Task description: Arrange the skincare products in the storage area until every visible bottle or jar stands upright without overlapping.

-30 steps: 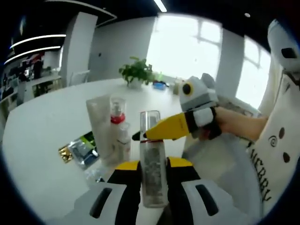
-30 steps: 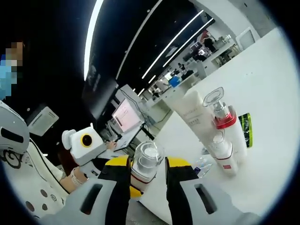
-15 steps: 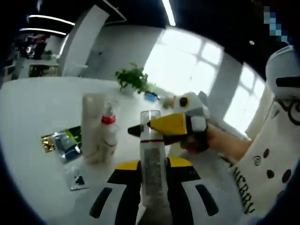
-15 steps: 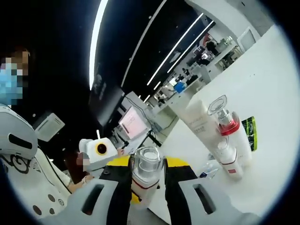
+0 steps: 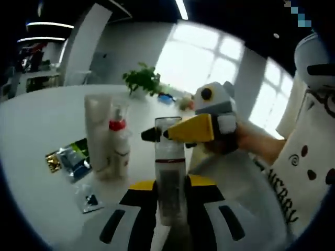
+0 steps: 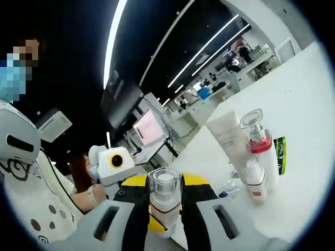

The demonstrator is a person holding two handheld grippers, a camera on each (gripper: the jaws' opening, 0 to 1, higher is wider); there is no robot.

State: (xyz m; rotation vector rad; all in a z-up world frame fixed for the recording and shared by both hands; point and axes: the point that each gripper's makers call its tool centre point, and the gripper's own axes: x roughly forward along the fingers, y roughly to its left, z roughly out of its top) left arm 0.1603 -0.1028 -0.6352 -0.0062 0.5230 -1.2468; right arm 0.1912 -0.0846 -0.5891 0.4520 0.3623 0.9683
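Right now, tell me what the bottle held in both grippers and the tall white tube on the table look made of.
Bottle: clear, glossy plastic or glass, I can't tell which; its contents show through the wall and the cap is see-through. White tube: opaque, matte, probably soft plastic; it stands on its cap end with a flat, sealed top.

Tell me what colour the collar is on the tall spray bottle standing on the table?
Red collar on the tall white spray bottle, clearest in the right gripper view.

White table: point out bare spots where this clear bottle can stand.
Bare white table stretches beyond the white tube and red-collared spray bottle. Crowded: foil sachets left of that cluster, small packet in front.
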